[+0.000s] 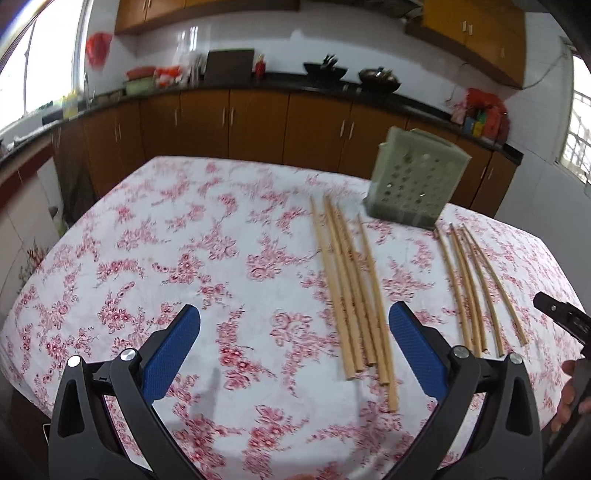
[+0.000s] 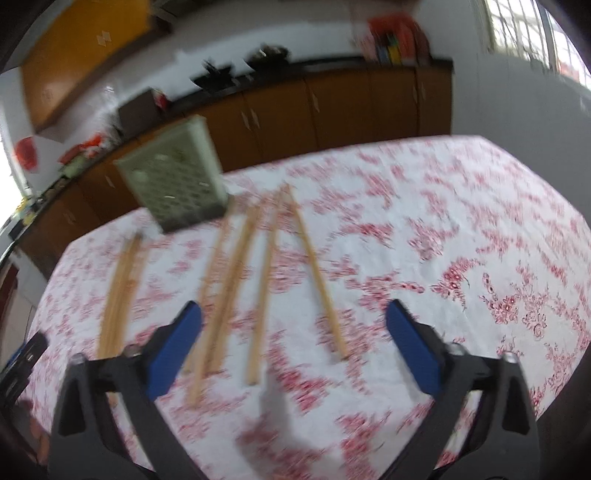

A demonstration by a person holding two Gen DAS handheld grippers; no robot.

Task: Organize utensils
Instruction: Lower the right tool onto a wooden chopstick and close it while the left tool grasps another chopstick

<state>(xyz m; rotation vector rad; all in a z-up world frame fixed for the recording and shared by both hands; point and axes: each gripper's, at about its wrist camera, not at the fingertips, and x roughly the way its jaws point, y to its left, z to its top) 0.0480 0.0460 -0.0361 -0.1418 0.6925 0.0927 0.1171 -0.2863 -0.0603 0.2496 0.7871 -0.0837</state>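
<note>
Two groups of wooden chopsticks lie on a floral tablecloth. In the left wrist view the left group (image 1: 351,291) lies ahead between my fingers and the right group (image 1: 476,288) lies further right. A pale green perforated utensil holder (image 1: 413,181) stands upright behind them. My left gripper (image 1: 295,347) is open and empty above the cloth. In the blurred right wrist view my right gripper (image 2: 293,347) is open and empty over the spread chopsticks (image 2: 266,280); the other group (image 2: 120,291) lies left, the holder (image 2: 177,181) behind. The right gripper's tip (image 1: 554,308) shows at the left view's right edge.
The table (image 1: 184,258) has rounded edges close on all sides. Brown kitchen cabinets (image 1: 258,122) with a dark counter holding pots and containers run behind it. A window is at the far right (image 2: 535,33).
</note>
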